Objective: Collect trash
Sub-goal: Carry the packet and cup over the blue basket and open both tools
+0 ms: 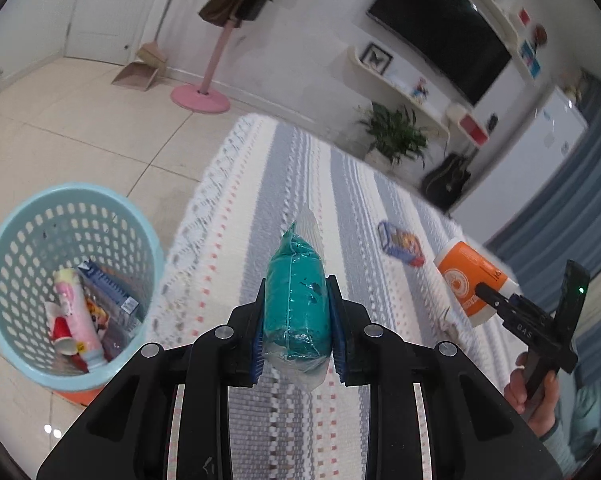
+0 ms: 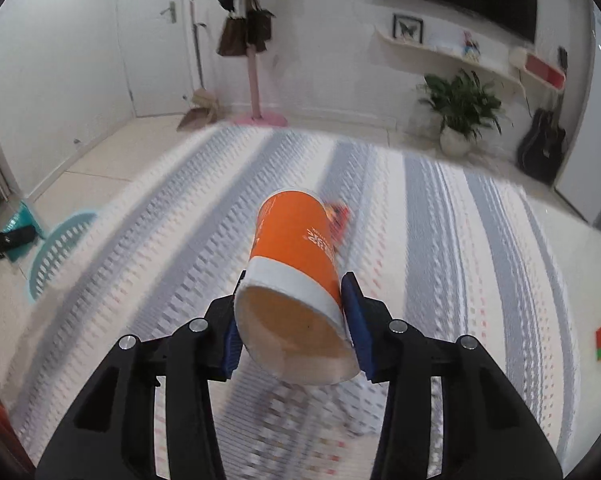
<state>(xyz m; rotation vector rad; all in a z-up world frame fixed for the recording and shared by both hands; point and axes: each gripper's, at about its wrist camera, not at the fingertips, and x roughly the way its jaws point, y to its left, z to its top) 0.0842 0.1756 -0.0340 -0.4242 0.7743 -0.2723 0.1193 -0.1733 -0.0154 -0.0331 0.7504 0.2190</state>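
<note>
While both grippers are loaded, the step in hand looks like the carry to the bin rather than a pick.

From the left wrist, the left gripper is clamped on a teal pack, a soft bundle in clear wrap that stands upright between the blue pads and pokes out ahead of them. Low and to this gripper's left stands the basket, light blue and perforated, on the tiled floor beside the rug; it already holds several wrappers and a carton. Ahead and to the right a snack wrapper lies on the rug, apart from both grippers. Further right, the right gripper shows with a cup in its grip, held by the person's hand.

From the right wrist, the right gripper is closed on the cup, orange with a white band, lying on its side between the pads with the open mouth turned back toward the camera. The snack wrapper peeks out just behind the cup's far end. The basket sits well off to this gripper's left, at the rug's edge, blurred.

The next move probably calls for swinging the left gripper left and down over the basket's mouth before letting go, since the pack is soft and could catch on the rim. The cup has the longer way to go. The snack wrapper seems left for a later pick.
</note>
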